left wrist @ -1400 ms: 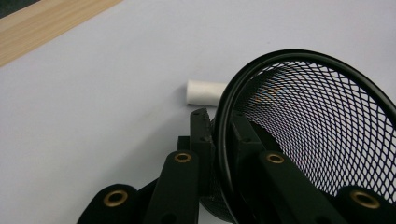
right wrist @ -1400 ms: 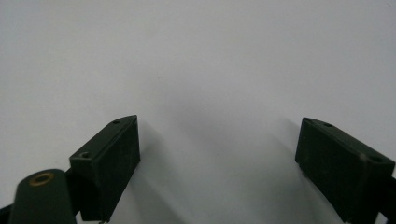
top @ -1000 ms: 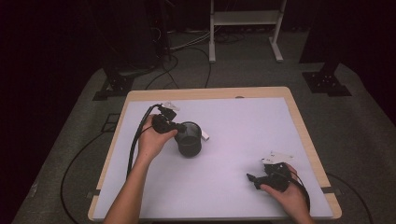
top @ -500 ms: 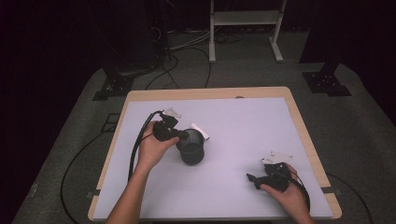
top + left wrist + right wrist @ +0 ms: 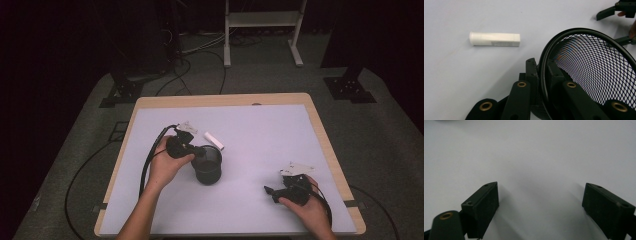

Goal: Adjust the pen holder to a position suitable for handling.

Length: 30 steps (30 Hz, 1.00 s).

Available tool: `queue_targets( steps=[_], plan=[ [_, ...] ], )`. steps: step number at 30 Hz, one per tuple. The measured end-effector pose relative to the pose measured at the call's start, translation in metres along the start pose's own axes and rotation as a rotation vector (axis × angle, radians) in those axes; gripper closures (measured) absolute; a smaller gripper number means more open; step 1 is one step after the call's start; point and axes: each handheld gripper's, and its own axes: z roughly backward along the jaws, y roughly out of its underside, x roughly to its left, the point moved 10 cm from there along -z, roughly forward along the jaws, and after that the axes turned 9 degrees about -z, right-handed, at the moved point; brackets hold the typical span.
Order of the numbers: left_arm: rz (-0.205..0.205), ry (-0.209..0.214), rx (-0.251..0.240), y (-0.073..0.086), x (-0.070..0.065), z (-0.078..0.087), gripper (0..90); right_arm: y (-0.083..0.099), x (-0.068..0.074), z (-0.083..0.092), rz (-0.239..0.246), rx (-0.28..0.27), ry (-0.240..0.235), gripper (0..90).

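The left gripper (image 5: 196, 150) is clamped on the rim of the black mesh cup (image 5: 207, 165), steadying it near the desk's (image 5: 260, 125) middle, the white tube (image 5: 214, 141) just beyond; the right gripper (image 5: 272, 192), jaws apart, rests idle by the near right corner

No legible text anywhere; only a faint grey printed strip on the white tube (image 5: 494, 39), too small to read.
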Motion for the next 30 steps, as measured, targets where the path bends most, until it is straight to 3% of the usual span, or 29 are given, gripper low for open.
queue_targets(
  steps=[19, 30],
  plan=[
    [-0.033, 0.091, 0.025, 0.001, -0.035, -0.018, 82.3, 0.000, 0.000, 0.000, 0.000, 0.002, 0.000, 12.9],
    [-0.050, 0.100, 0.030, -0.002, -0.045, -0.032, 82.3, 0.000, 0.000, 0.000, -0.001, 0.001, 0.000, 13.0]
  ],
)
